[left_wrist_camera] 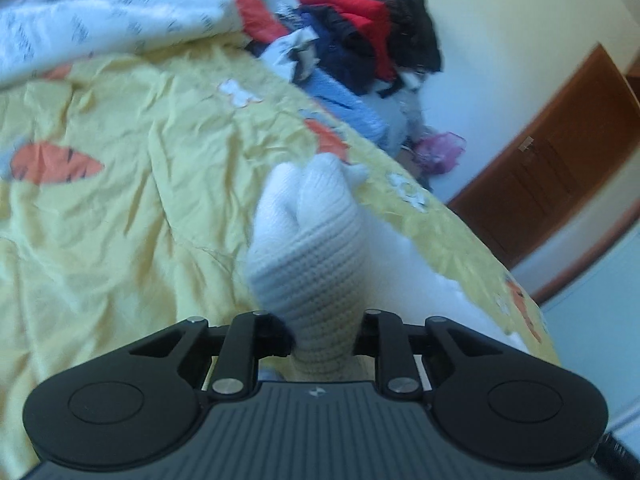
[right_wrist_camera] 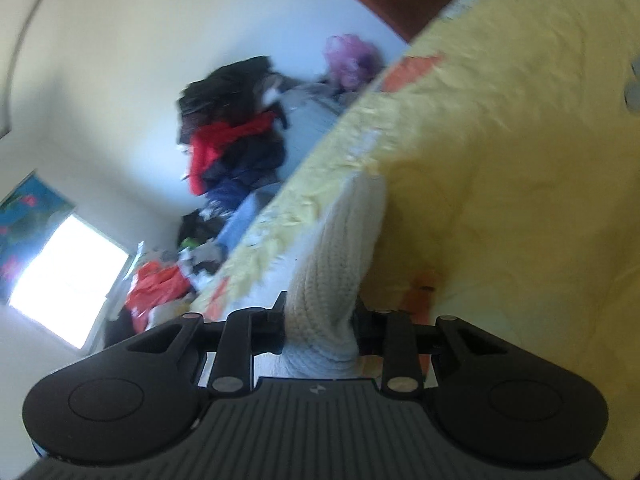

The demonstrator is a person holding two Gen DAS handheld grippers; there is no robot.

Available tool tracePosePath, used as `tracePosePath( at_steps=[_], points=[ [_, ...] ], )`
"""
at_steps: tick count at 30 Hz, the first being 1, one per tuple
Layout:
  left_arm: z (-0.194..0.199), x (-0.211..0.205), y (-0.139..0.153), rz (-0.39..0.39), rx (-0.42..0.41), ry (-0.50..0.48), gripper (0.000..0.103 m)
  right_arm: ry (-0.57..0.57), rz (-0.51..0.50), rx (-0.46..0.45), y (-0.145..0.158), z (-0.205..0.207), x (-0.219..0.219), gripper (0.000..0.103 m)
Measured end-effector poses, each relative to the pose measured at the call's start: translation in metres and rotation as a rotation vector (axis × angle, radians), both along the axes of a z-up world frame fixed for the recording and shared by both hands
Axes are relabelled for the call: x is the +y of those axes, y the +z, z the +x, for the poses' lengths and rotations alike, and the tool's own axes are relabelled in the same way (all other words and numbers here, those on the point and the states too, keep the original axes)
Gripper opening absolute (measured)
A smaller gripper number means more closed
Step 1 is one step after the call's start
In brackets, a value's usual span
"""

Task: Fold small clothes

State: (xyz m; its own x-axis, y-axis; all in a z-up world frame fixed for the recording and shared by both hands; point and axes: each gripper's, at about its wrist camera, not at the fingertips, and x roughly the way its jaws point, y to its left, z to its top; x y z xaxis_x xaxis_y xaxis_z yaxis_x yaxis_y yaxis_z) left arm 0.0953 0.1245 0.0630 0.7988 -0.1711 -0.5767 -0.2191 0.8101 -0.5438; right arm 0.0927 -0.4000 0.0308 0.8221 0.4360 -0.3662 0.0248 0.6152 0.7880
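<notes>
Each unit, the left gripper (left_wrist_camera: 322, 334) and the right gripper (right_wrist_camera: 320, 330), is matte black: a ribbed grey-black housing behind the jaws bears a small white logo, flanked by rounded discs, with silver pivot screws on the linkage bars.

Knit garment (left_wrist_camera: 308, 240) hides both claws' fingertips.

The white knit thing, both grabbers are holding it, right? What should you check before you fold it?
1. Left gripper shut on the knit: ok.
2. Right gripper shut on the knit: ok.
3. Knit spread flat, no twists: cannot tell, the middle is out of view.
4. Bedsheet smooth for laying it down: not ok, wrinkled.
5. Clothes pile away from the knit: ok.
6. Pictures sharp enough to judge: not ok, blurry.
</notes>
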Motion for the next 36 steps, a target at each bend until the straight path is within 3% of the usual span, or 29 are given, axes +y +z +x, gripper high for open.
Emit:
tracePosePath(
  at_steps=[4, 8, 10, 12, 14, 15, 17, 19, 21, 23, 27, 31, 33, 34, 35, 36],
  points=[
    [-0.058, 0.01, 0.01, -0.003, -0.041, -0.086, 0.02, 0.094, -0.014, -0.026, 0.02, -0.053, -0.017, 0.031],
    [-0.117, 0.019, -0.019, -0.058, 0.038, -0.115, 0.022, 0.126, -0.034, 0.067, -0.001, -0.109, -0.033, 0.032],
    [-0.134, 0.017, -0.039, -0.054, 0.087, -0.142, 0.03, 0.109, -0.084, 0.133, -0.019, -0.126, -0.032, 0.036],
    [-0.143, 0.025, -0.044, -0.074, 0.092, -0.137, 0.037, 0.064, -0.072, 0.198, -0.032, -0.133, -0.038, 0.05],
    [-0.144, 0.039, -0.03, -0.069, 0.098, -0.147, 0.039, 0.02, -0.05, 0.172, -0.022, -0.136, -0.053, 0.055],
    [-0.144, 0.045, -0.02, -0.052, 0.09, -0.152, 0.043, -0.014, -0.069, 0.143, -0.012, -0.137, -0.061, 0.066],
    [-0.148, 0.053, 0.004, 0.047, 0.021, -0.119, 0.052, -0.078, -0.113, 0.066, 0.011, -0.134, -0.078, 0.075],
    [-0.148, 0.055, 0.026, 0.183, -0.065, -0.058, 0.085, -0.087, -0.155, 0.025, 0.026, -0.119, -0.085, 0.075],
    [-0.136, 0.051, 0.037, 0.234, -0.119, -0.046, 0.086, -0.038, -0.218, 0.007, 0.035, -0.091, -0.08, 0.075],
    [-0.11, 0.038, 0.04, 0.286, -0.111, -0.112, 0.086, 0.008, -0.277, 0.021, 0.034, -0.059, -0.068, 0.075],
    [-0.053, -0.011, 0.04, 0.475, -0.058, -0.208, 0.086, 0.145, -0.398, 0.043, 0.024, -0.002, -0.028, 0.074],
    [0.002, -0.04, 0.019, 0.58, 0.035, -0.246, 0.086, 0.246, -0.617, 0.091, 0.006, 0.042, 0.016, 0.075],
    [0.027, -0.043, 0.007, 0.586, 0.092, -0.259, 0.083, 0.284, -0.656, 0.106, -0.002, 0.052, 0.026, 0.061],
    [0.035, -0.042, 0.001, 0.587, 0.116, -0.26, 0.05, 0.284, -0.673, 0.101, -0.003, 0.055, 0.031, 0.054],
    [0.044, -0.039, -0.007, 0.579, 0.148, -0.265, 0.024, 0.293, -0.679, 0.085, -0.002, 0.057, 0.033, 0.026],
    [0.051, -0.032, -0.013, 0.547, 0.184, -0.254, 0.011, 0.3, -0.668, 0.071, 0.001, 0.058, 0.032, 0.022]
  ],
)
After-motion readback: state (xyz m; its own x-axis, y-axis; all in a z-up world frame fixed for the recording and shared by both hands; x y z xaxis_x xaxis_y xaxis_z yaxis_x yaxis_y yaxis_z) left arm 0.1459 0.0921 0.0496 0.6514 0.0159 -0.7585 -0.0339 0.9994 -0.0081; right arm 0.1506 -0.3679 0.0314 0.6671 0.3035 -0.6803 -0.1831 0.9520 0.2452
